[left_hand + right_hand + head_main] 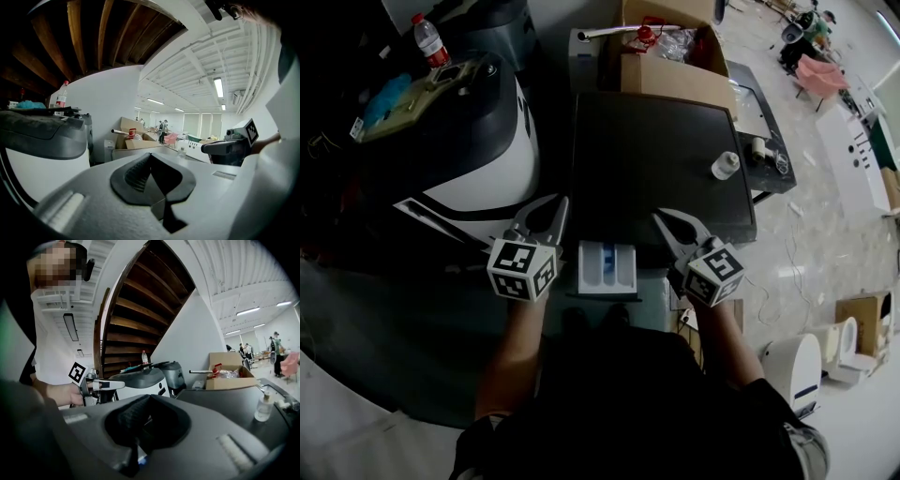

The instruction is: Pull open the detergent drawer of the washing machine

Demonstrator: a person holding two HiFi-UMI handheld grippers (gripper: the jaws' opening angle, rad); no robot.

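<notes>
Head view: the detergent drawer [607, 267] stands pulled out past the front edge of the washing machine [656, 159]. The left gripper [555, 208] and the right gripper [664, 221] flank it, each just beside it.

Left gripper view: jaws together, empty, with open room ahead.

Right gripper view: jaws together, nothing held. A small bottle [263, 408] stands on the machine's dark top.

Detergent drawer [607, 267] juts open from washing machine [661, 159]

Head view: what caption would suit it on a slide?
Detergent drawer pulled out of the washing machine, between shut left claw and shut right claw.
</notes>
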